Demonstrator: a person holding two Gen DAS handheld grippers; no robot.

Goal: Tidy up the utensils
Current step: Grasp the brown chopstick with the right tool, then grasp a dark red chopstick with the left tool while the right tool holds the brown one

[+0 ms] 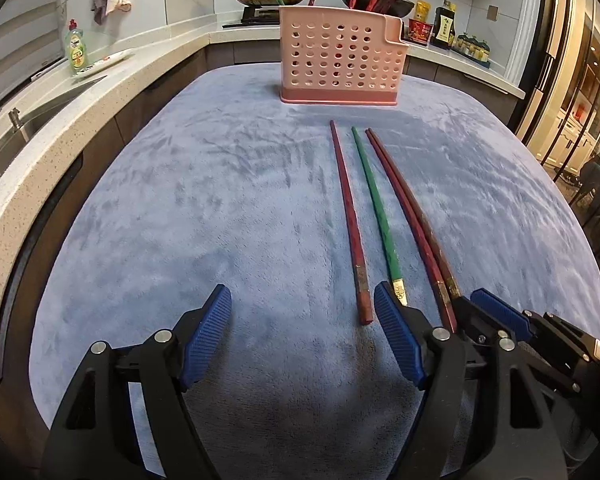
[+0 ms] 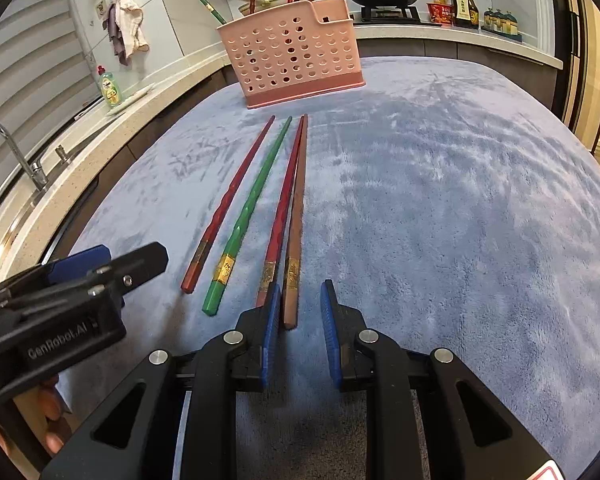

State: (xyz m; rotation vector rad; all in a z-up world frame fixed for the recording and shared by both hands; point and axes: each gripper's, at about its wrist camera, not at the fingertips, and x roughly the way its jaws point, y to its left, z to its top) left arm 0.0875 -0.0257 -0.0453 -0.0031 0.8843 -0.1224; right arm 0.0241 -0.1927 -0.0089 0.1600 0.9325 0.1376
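Blue cloth [image 2: 440, 200] bare beside chopsticks [image 2: 256, 200].

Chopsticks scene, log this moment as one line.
stage: pre-grasp | left gripper: open, idle | right gripper: open around brown chopstick end | four chopsticks on cloth | holder: upright

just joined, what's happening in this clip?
A person with two handheld grippers is sorting chopsticks into the pink holder, which already has several standing in it. Four lie side by side on the blue cloth: a red one, a green one, another red one and a brown one. The right gripper is open around the brown one's end, nothing lifted. The left gripper is open and empty.
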